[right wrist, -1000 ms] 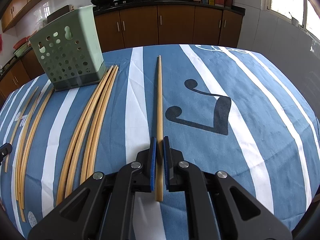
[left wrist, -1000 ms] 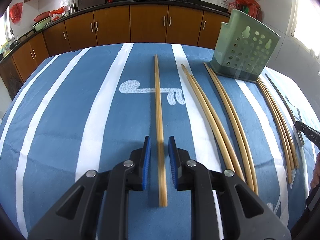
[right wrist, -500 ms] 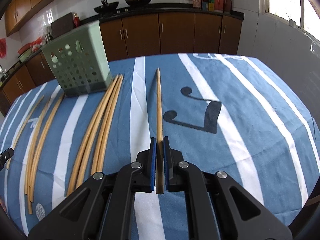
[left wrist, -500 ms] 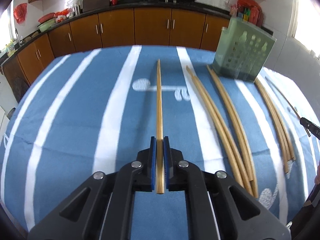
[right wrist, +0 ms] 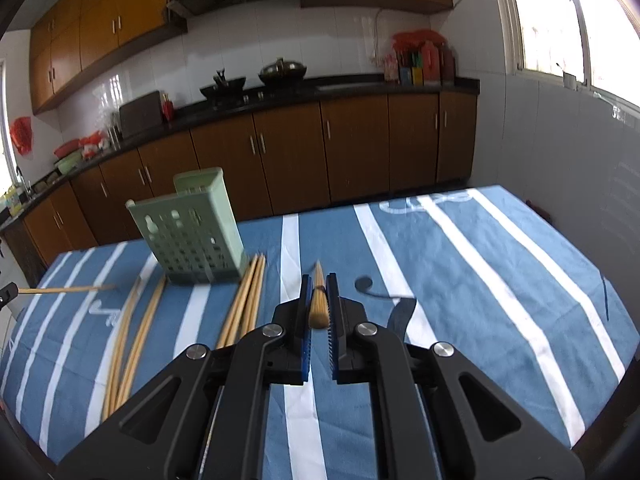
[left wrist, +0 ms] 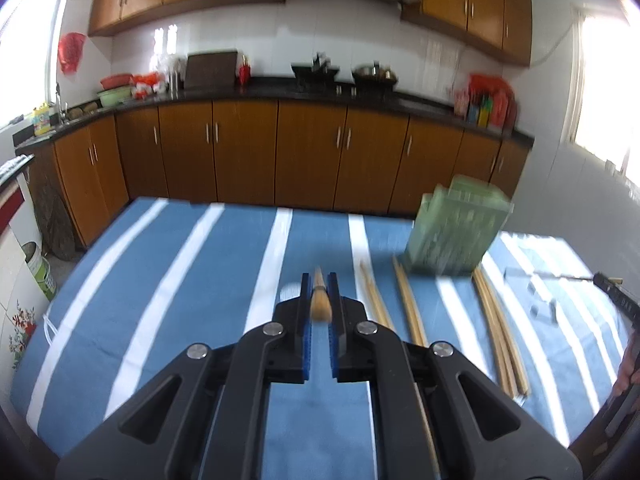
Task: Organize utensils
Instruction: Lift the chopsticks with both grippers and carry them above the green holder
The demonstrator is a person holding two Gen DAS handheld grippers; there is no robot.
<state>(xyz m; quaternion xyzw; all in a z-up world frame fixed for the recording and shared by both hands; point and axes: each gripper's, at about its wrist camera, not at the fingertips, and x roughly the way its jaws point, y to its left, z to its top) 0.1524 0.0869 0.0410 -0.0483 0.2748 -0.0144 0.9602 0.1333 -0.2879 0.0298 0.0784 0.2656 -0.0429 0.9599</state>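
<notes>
1. Left wrist view: the left gripper (left wrist: pixel 320 292) is closed on one chopstick (left wrist: pixel 320 300), clamped between the blue fingers (left wrist: pixel 306 300) and pointing straight ahead, so it looks foreshortened. It is clear of the blue-and-white striped tabletop (left wrist: pixel 180 280). The green holder (left wrist: pixel 456 232) stands ahead to the right (blurred). Loose chopsticks (left wrist: pixel 408 300) lie on the cloth in front of and beside the holder. At the far right edge another chopstick (left wrist: pixel 560 277) pokes in level from a black gripper tip.

2. Right wrist view: the right gripper (right wrist: pixel 319 294) is likewise clamped on a single chopstick (right wrist: pixel 319 300), held off the cloth and aimed forward. The green perforated holder (right wrist: pixel 192 236) sits ahead to the left, open top in view, nothing visible inside. A bundle of chopsticks (right wrist: pixel 248 296) lies touching its base; more lie farther left (right wrist: pixel 136 320).

3. Step in hand, as I judge it: both sticks picked up, carry to the holder under way; most of the sorting is not yet done.

4. Next move likely calls for tipping each stick tip-down over the holder's opening, one hand at a time to avoid a clash, then releasing. Risk: a thin stick pivoting in the grip or striking the rim.
</notes>
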